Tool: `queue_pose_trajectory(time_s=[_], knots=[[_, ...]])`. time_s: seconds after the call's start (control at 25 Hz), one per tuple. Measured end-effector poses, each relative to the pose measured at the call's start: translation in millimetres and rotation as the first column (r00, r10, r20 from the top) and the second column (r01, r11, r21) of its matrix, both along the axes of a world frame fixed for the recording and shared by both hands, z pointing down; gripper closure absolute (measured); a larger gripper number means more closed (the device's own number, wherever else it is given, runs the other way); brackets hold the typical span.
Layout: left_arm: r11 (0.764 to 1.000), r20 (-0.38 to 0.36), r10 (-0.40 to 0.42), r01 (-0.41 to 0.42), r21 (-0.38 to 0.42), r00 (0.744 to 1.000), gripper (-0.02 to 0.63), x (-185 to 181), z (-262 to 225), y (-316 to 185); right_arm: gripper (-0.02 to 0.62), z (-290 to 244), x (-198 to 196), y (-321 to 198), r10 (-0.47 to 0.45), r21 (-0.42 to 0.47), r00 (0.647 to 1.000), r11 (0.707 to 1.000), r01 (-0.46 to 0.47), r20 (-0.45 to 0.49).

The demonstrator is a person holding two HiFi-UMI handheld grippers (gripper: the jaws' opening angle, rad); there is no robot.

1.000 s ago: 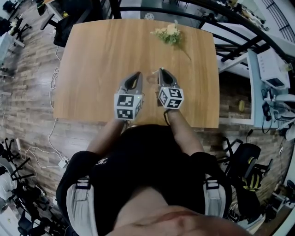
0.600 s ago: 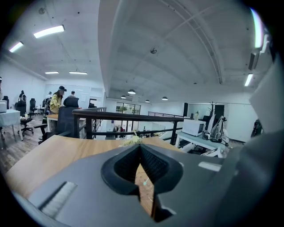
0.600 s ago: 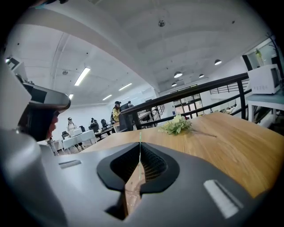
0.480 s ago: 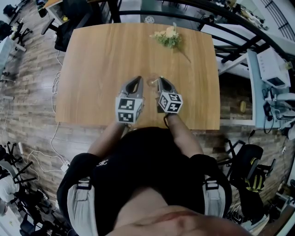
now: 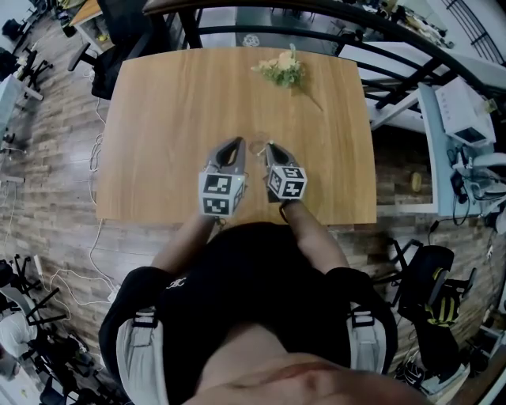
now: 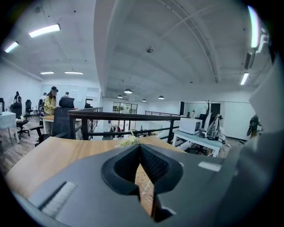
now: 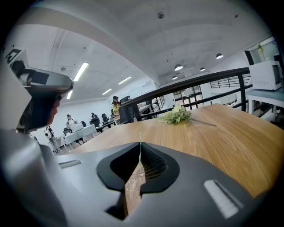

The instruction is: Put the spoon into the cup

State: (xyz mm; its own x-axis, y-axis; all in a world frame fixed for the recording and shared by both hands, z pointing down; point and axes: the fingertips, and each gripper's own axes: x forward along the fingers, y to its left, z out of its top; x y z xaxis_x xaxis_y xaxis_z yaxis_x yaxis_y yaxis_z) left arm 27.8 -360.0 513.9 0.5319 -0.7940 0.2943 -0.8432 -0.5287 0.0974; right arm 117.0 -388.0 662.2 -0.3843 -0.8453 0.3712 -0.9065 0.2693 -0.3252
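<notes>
My right gripper (image 5: 271,146) hovers low over the front middle of the wooden table (image 5: 174,103). It is shut on a thin clear spoon (image 7: 140,144), which stands edge-on and sticks up past the tips (image 7: 140,154). My left gripper (image 5: 236,143) is close beside it on the left. Its jaws (image 6: 140,147) meet at the tip with nothing seen between them. A small clear thing, apparently the cup (image 5: 257,147), shows faintly on the table between the two tips. Its shape is too faint to make out.
A bunch of pale flowers (image 5: 282,68) lies at the table's far edge, right of centre. A black railing (image 5: 261,12) runs behind the table. White desks with a microwave (image 7: 266,75) stand off to the right. Cables and chairs crowd the floor on the left.
My right gripper has sunk a little toward the table with the spoon still in it. The left gripper has hardly moved.
</notes>
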Motion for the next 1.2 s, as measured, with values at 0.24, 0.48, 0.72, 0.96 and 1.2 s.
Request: queue_pose_trajectory(time_s=[0.24,0.48,0.72,0.96,1.2], knots=[[1.0,-0.005,0.005,-0.005,-0.001,1.0,0.594,4.9,2.1,0.3,0.588,11.1,-0.3,5.6,0.0,-0.027,1.0,1.0,-0.001,-0.024],[1.0,0.002,0.009,-0.009,-0.011,1.0,0.594,-0.1,5.9,1.6,0.583,16.8,-3.0,8.7,0.007,-0.048,0.999,0.999,-0.009,-0.033],[1.0,0.014,0.013,-0.013,-0.024,1.0,0.594,3.5,8.2,-0.4,0.57,20.0,-3.2,7.7,-0.005,-0.055,0.999,0.998,0.003,-0.036],[1.0,0.006,0.014,-0.014,-0.016,1.0,0.594,8.0,7.4,2.8,0.469,18.7,-3.6,12.7,-0.022,-0.05,0.999,0.999,0.02,-0.048],[0.999,0.005,0.026,-0.026,-0.02,1.0,0.594,11.8,9.3,5.2,0.456,15.7,9.6,13.7,0.019,-0.037,0.998,0.999,-0.021,-0.055]])
